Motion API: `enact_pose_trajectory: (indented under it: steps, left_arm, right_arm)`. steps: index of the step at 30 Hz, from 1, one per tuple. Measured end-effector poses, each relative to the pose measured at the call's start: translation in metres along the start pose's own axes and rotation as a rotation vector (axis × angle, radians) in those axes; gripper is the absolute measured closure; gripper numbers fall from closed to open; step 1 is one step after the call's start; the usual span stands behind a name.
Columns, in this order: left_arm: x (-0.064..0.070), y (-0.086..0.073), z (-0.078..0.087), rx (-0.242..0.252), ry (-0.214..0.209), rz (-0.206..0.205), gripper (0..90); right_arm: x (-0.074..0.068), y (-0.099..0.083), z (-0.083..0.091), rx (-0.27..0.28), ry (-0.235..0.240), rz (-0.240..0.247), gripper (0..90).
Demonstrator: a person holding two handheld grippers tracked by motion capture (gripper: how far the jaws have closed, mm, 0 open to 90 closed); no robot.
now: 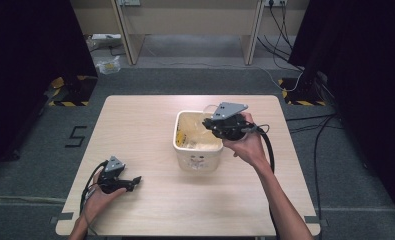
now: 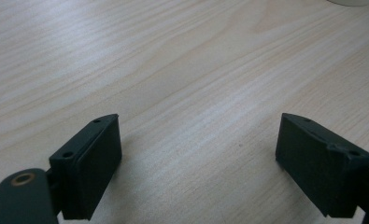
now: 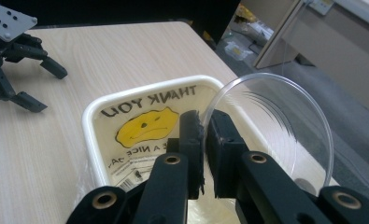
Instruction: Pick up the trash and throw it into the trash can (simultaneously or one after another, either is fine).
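My left gripper [image 1: 127,182] rests low on the near left part of the wooden table [image 1: 145,130], its jaws spread wide with bare wood between them in the left gripper view [image 2: 198,158], so it holds nothing. To its right, near the middle of the table, stands a cream-white bin [image 1: 197,152] with rounded corners, lined with a thin plastic bag [image 1: 197,132]. In the right gripper view the bin [image 3: 91,140] shows the bag's print through its inside: a yellow smiley face [image 3: 147,125], and, mirrored, the words "THANK YOU" above it and "A NICE" below it, with smaller print that I cannot read. Further right, my right gripper [image 3: 204,140] is clenched on the rim of a clear round plastic lid [image 3: 275,126], thin, see-through, with fine ridges near its edge. The lid stands on edge, held upright above the bin's far right corner, not resting flat on anything. From above, my right gripper [image 1: 212,122] hovers over the bin's right side, and the lid [image 1: 211,108] is faint against the table
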State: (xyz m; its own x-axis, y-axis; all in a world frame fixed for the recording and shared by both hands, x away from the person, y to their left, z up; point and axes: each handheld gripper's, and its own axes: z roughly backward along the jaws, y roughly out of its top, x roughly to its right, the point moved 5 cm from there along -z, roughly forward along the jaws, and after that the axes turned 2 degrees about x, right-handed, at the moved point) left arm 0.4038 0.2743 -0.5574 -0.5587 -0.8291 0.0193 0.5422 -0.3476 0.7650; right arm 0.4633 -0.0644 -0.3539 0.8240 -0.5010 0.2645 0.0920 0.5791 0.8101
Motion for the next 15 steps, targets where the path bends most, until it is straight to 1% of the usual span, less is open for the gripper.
enact_pose_trajectory:
  steps: [3,4,5,10,11,12,13,15]
  left_arm:
    - [0.000,0.000,0.000,0.000,0.000,0.000,13.5]
    - [0.000,0.000,0.000,0.000,0.000,0.000,13.5]
    - [0.000,0.000,0.000,0.000,0.000,0.000,13.5]
    - [0.000,0.000,0.000,0.000,0.000,0.000,13.5]
    - [0.000,0.000,0.000,0.000,0.000,0.000,13.5]
    - [0.000,0.000,0.000,0.000,0.000,0.000,13.5]
    - [0.000,0.000,0.000,0.000,0.000,0.000,13.5]
    - [0.000,0.000,0.000,0.000,0.000,0.000,13.5]
  right_arm:
    - [0.000,-0.001,-0.004,-0.007,0.013,-0.014,84.8]
    - [-0.001,-0.002,-0.007,-0.010,0.030,-0.031,84.7]
    - [-0.002,-0.003,-0.009,-0.012,0.040,-0.037,84.7]
    - [-0.004,-0.007,-0.017,-0.035,0.059,-0.048,84.6]
    - [-0.005,-0.009,-0.021,-0.041,0.070,-0.053,84.5]
    - [-0.005,-0.009,-0.021,-0.041,0.070,-0.053,84.5]
    - [-0.006,-0.010,-0.025,-0.046,0.083,-0.063,84.4]
    - [-0.008,-0.010,-0.028,-0.052,0.090,-0.057,84.2]
